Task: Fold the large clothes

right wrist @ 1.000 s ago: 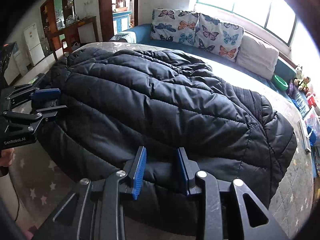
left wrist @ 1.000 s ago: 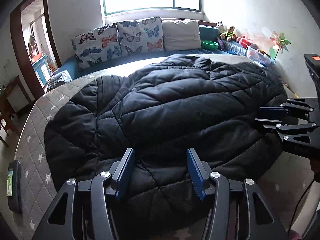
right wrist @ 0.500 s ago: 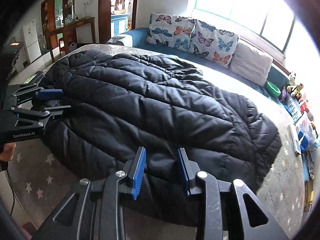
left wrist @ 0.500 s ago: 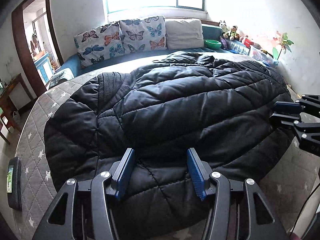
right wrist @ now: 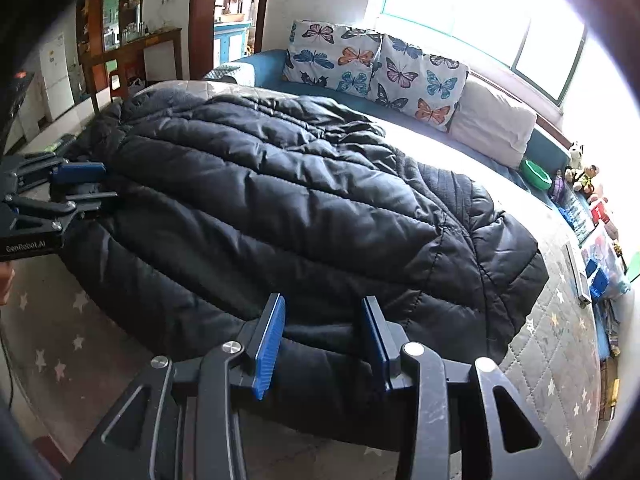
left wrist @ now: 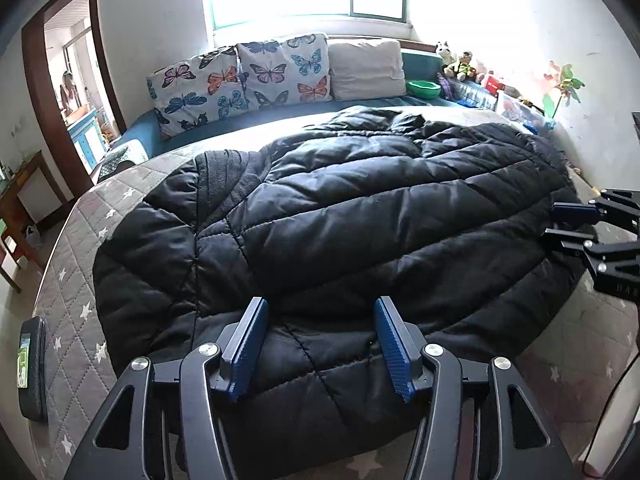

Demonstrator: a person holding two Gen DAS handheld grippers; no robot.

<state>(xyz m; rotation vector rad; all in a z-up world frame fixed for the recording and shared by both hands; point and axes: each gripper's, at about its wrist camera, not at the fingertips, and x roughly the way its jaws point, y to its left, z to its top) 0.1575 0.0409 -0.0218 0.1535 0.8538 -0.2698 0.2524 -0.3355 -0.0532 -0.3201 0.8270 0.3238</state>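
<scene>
A large black quilted puffer coat [left wrist: 340, 232] lies spread across a grey star-patterned mattress [left wrist: 72, 280]; it also fills the right wrist view [right wrist: 300, 208]. My left gripper [left wrist: 318, 344] is open and empty, hovering just above the coat's near hem. My right gripper [right wrist: 322, 340] is open and empty above the coat's near edge. The right gripper also shows at the right edge of the left wrist view [left wrist: 572, 224], beside the coat. The left gripper also shows at the left of the right wrist view [right wrist: 84, 184], by the coat's far end.
Butterfly cushions [left wrist: 240, 76] and a beige pillow [left wrist: 366, 68] line a blue sofa under the window. A dark phone case [left wrist: 32, 368] lies on the mattress at left. Toys and a green bowl [left wrist: 423, 89] sit by the right wall. A doorway [left wrist: 68, 92] opens at left.
Both grippers have drawn back and risen a little from the coat, so more of it shows. Both stay open and empty. The coat lies still.
</scene>
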